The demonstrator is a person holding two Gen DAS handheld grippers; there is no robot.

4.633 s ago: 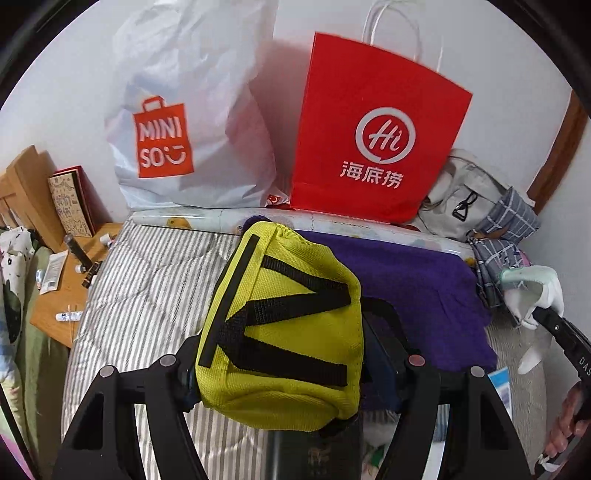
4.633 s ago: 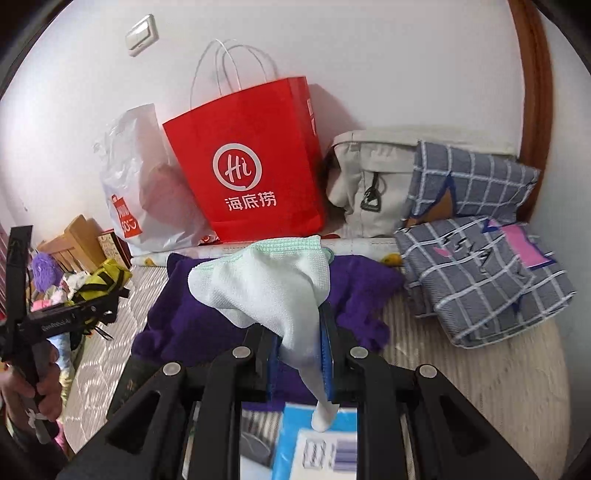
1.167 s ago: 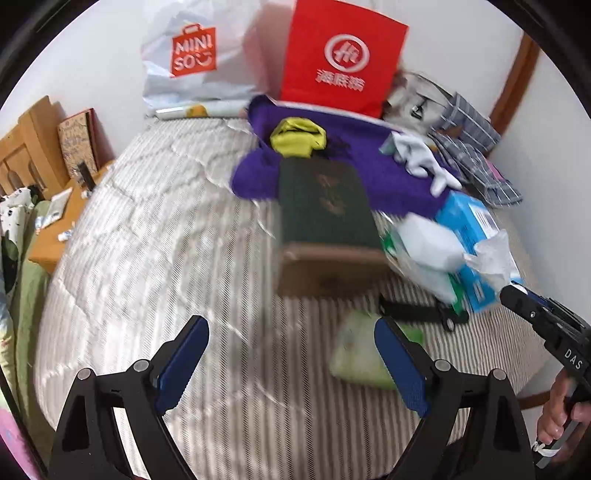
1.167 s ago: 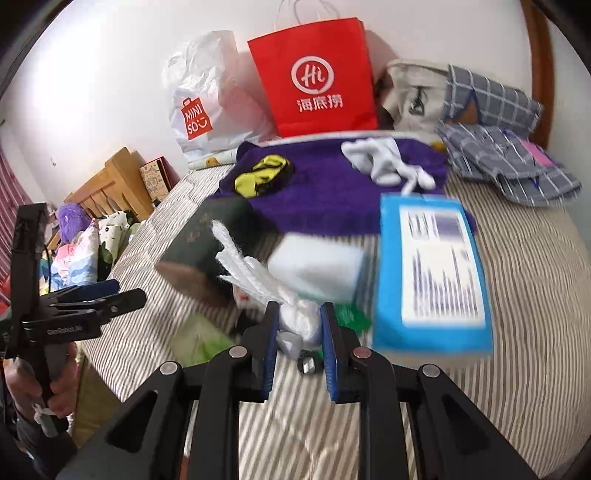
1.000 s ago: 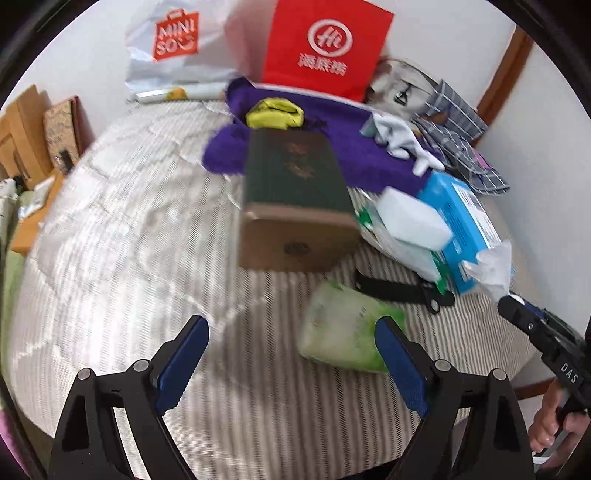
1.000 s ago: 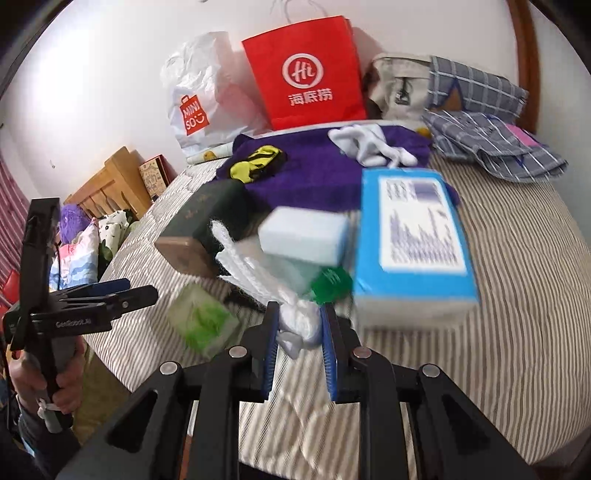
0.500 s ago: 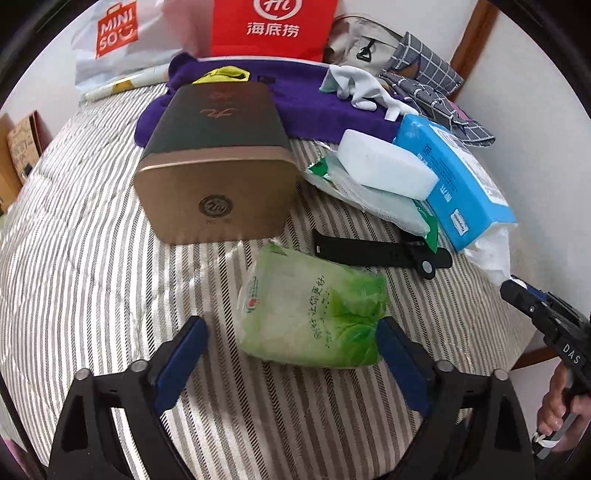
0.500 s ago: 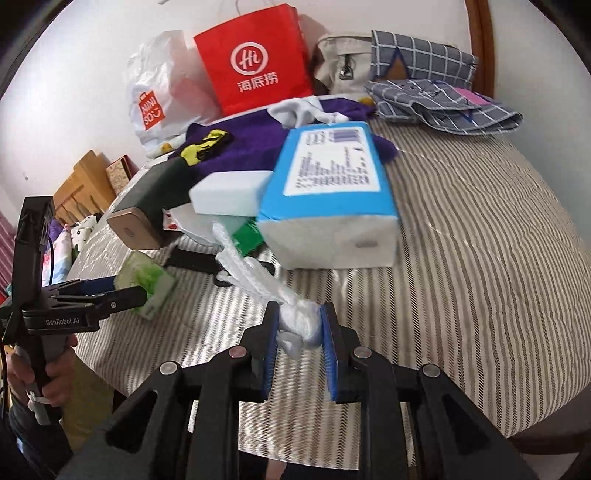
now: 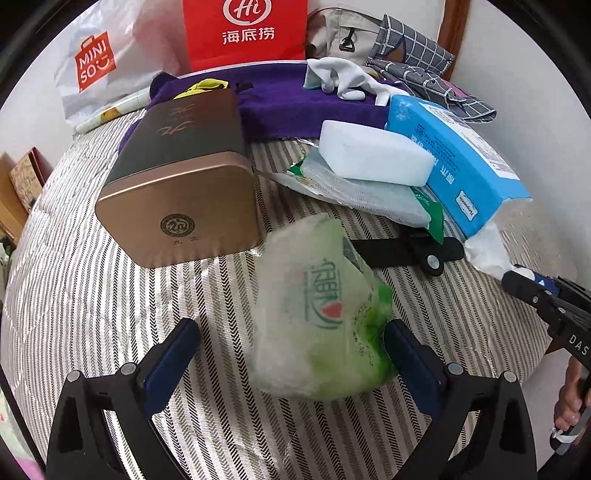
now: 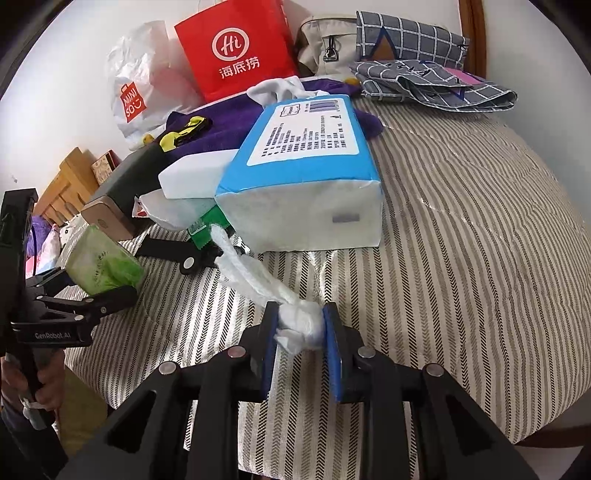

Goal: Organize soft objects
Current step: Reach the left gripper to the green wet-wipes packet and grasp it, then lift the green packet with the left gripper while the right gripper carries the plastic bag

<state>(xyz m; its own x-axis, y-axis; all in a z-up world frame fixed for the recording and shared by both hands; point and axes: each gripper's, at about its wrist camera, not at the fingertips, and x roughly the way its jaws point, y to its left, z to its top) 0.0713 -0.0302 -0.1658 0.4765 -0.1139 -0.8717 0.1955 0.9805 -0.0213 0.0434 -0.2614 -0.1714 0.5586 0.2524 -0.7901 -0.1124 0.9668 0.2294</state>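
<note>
A green tissue pack [image 9: 321, 314] stands tilted on the striped bed between the fingers of my left gripper [image 9: 290, 332]. Its jaws are opening wide; the pack leans against the right pad [image 9: 406, 354] and stays clear of the left one. My right gripper [image 10: 300, 332] is shut on a white tissue wad [image 10: 299, 321] just above the bed, its jaws easing apart; a twisted tail of the tissue trails toward the blue tissue pack [image 10: 303, 184]. A purple towel [image 9: 295, 103] at the back carries a yellow pouch [image 9: 203, 86] and a white glove [image 9: 343, 79].
A dark tin box [image 9: 184, 184] lies left of the green pack. A white block [image 9: 373, 155] rests on a wipes packet [image 9: 362, 195], with a black strap [image 9: 406, 253] in front. Red and white bags [image 9: 243, 33] and checked cloth [image 10: 424, 81] line the wall. The bed edge [image 10: 517, 424] is near.
My left gripper came down over the green pack, which now stands tilted between its fingers. My right gripper sank toward the bed, still holding the tissue wad.
</note>
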